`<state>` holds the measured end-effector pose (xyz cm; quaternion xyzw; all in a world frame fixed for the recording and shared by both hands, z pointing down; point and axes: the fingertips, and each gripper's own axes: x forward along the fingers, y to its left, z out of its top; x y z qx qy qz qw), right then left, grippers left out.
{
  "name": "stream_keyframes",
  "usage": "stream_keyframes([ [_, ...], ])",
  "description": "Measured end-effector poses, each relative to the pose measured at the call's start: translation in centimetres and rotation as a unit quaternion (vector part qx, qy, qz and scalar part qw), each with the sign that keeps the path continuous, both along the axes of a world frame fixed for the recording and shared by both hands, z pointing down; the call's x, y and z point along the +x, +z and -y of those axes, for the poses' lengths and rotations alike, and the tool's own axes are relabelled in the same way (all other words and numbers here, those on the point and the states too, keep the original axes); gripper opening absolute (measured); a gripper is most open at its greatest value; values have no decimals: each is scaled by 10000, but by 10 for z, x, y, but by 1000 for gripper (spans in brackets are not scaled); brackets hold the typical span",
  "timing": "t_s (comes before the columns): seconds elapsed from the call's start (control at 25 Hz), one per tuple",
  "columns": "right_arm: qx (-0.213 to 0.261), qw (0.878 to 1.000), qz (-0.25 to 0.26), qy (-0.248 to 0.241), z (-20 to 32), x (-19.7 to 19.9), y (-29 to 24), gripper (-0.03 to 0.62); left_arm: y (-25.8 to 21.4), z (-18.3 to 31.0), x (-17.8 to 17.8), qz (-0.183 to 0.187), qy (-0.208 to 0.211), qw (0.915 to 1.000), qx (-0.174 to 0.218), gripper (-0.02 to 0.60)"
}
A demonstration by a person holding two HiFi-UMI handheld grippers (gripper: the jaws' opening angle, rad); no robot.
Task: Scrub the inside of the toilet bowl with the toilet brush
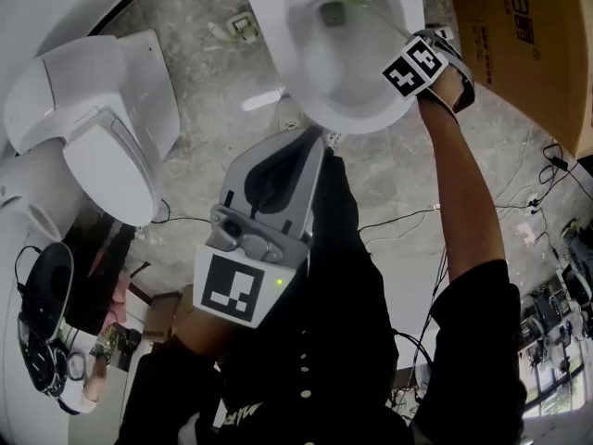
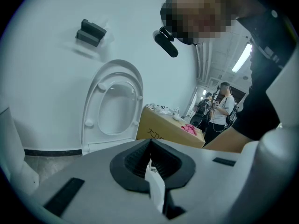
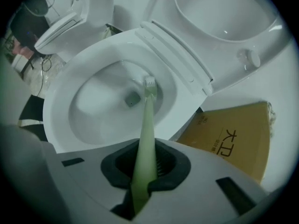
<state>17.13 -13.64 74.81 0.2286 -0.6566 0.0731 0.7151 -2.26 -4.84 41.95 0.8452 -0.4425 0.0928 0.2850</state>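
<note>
toilet bowl (image 1: 292,63) open, seat (image 3: 224,13) raised behind it. cardboard box (image 1: 528,44) just right of bowl. left gripper (image 1: 317,146) hung outside bowl, just off its near rim, jaws closed on white tag (image 2: 156,185); tag print too small to read. right gripper (image 3: 142,181) sat at bowl's right rim, jaws clamped on pale green toilet brush (image 3: 145,134). brush ran forward from jaws, down into bowl, bristle head beside drain (image 3: 132,99). handle's rear end hidden in jaws; bowl's far side cut off in head view.

Grey mottled floor (image 1: 199,91) with loose cables (image 1: 547,170) — white wall (image 2: 42,69), ceiling strip light (image 2: 241,58), cardboard box (image 1: 523,35)
</note>
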Motion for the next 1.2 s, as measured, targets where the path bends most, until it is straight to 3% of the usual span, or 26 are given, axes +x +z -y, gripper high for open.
stream_keyframes([
  [0.52,-145,9893,-903,-1135,31,18,-23,44,-6,-3,-4,-3,-28,10000,54,26],
  [0.84,-515,9837,-1122,-1308,20,19,-23,43,-7,-4,-15,22,-167,9998,93,26],
  [1.2,-1145,9687,-1481,-1630,1,29,-21,43,-9,-2,-17,6,-177,9998,133,26],
])
